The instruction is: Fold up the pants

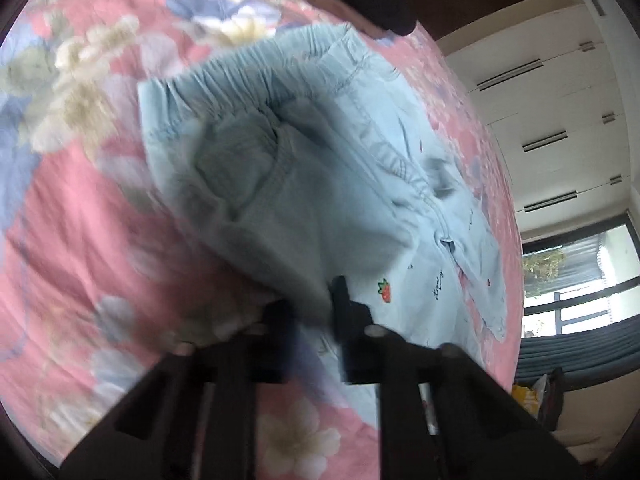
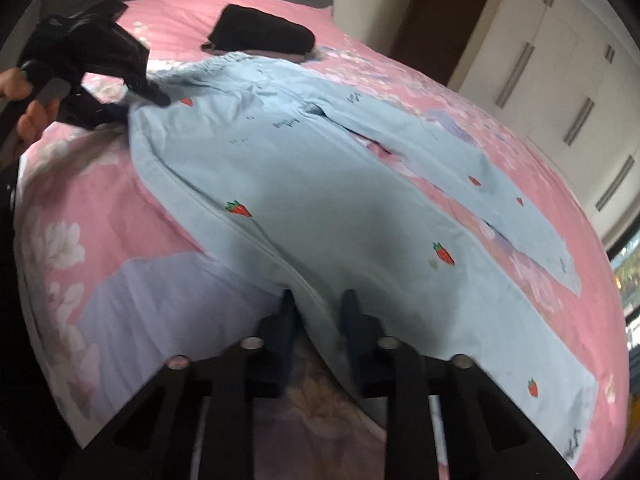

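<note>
The light-blue cotton pants with strawberry prints (image 2: 340, 184) lie spread on the pink floral bedspread (image 2: 100, 208), soft and light, best pinched at edges. Left gripper (image 1: 310, 304) clamps the waist side; right gripper (image 2: 318, 312) clamps the near leg's edge.

Two wrist views, close over the bed

Each looks forward past its claw; both share the pants (image 1: 320, 184) (image 2: 320, 208) and pink bed (image 1: 80, 220) (image 2: 120, 208).
</note>
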### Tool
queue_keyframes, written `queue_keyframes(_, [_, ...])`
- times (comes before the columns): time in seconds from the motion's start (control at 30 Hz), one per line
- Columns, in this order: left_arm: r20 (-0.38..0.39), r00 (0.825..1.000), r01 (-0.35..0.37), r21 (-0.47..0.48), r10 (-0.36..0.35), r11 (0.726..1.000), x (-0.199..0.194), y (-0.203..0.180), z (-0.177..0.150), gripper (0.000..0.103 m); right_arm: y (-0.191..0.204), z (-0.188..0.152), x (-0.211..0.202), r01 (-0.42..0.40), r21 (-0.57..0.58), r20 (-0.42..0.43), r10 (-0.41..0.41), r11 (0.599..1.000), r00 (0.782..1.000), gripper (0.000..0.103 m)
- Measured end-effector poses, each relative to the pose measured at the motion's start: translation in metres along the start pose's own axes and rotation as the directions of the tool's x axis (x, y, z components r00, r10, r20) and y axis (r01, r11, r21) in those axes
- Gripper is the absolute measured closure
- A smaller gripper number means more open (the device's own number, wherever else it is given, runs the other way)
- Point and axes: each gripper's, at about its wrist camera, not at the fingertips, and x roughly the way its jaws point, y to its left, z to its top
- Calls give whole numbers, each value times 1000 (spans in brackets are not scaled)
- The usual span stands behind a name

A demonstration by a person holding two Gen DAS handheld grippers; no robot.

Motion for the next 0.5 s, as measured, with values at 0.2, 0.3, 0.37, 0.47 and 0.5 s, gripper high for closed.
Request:
queue_keyframes(0.2, [75, 997, -17, 127, 7, 992, -35, -4, -16, 90, 4, 0, -18, -43, -28, 6, 43, 999, 999, 92])
queue_keyframes(0.3, [35, 993, -119, 171, 114, 978, -24, 8, -19, 82, 11, -12, -5, -53, -30, -36, 52, 998, 998, 92])
queue_keyframes(0.37, [5, 990, -139, 163, 140, 977, -20, 17, -20, 76, 10, -9, -2, -54, -13, -63, 53, 998, 997, 92])
queue_keyframes(0.47, [46, 979, -205, 246, 200, 947, -41, 8, -20, 56, 2, 3, -19, -103, 19, -55, 104, 994, 993, 86])
queue_keyframes(0.5, [93, 972, -232, 293, 214, 928, -52, 2, -21, 44, -4, 7, -27, -141, 43, -32, 142, 989, 989, 82])
